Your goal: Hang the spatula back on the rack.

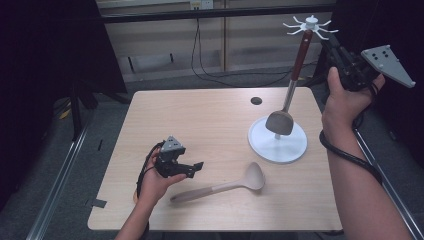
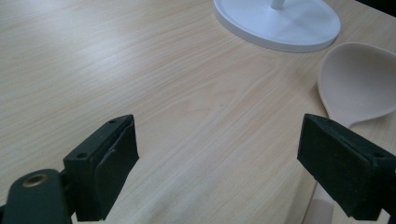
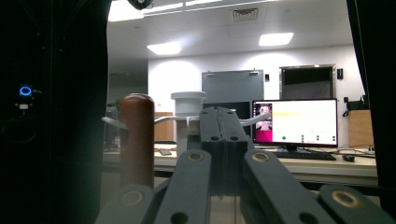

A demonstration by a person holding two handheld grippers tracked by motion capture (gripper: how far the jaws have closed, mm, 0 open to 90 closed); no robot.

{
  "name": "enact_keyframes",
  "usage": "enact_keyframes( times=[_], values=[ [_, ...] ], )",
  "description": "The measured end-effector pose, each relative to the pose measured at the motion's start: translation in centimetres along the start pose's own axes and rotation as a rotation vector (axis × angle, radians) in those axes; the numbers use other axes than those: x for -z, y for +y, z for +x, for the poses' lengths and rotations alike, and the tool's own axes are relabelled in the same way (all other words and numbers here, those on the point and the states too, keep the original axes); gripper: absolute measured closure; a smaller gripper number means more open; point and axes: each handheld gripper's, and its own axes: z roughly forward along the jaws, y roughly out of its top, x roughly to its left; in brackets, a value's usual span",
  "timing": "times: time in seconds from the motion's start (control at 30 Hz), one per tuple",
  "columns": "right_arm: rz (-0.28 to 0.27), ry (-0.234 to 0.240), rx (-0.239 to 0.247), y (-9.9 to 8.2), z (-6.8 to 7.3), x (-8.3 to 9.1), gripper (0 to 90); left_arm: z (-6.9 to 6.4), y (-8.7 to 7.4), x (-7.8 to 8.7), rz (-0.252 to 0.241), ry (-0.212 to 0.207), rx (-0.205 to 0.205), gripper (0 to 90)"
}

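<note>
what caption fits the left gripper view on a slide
Open left gripper poised over light wooden table, beige silicone ladle and round white stand base ahead.

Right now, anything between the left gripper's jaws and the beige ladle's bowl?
No. In the left gripper view, bare tabletop lies between the open left gripper and the beige ladle; the high view shows the same gap.
</note>
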Motion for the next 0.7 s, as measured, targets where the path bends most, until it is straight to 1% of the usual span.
enact_keyframes(
  times=[0.07, 0.23, 0.3, 0.33, 0.53, 0.6, 0.7],
  values=[
    [0.006, 0.005, 0.013, 0.04, 0.18, 0.05, 90.0, 0.04, 0.07, 0.08, -0.004, 0.005, -0.006, 12.0],
    [0.011, 0.011, 0.012, 0.01, 0.35, 0.24, 90.0, 0.05, 0.1, 0.16, -0.005, 0.003, -0.006, 12.0],
    [0.016, 0.015, 0.027, -0.02, 0.37, 0.28, 90.0, 0.04, 0.06, 0.11, -0.004, 0.006, -0.005, 12.0],
    [0.016, 0.018, 0.022, -0.03, 0.45, 0.36, 90.0, 0.02, 0.07, 0.08, -0.005, 0.006, -0.007, 12.0],
    [0.017, 0.03, 0.029, 0.0, 0.76, 0.42, 90.0, -0.09, 0.16, 0.09, -0.013, 0.006, -0.008, 12.0],
    [0.016, 0.035, 0.031, 0.01, 0.88, 0.42, 90.0, -0.07, 0.15, 0.12, -0.005, 0.007, -0.011, 12.0],
    [0.018, 0.039, 0.033, -0.01, 0.97, 0.42, 90.0, -0.07, 0.15, 0.1, -0.008, 0.006, -0.012, 12.0]
  ],
)
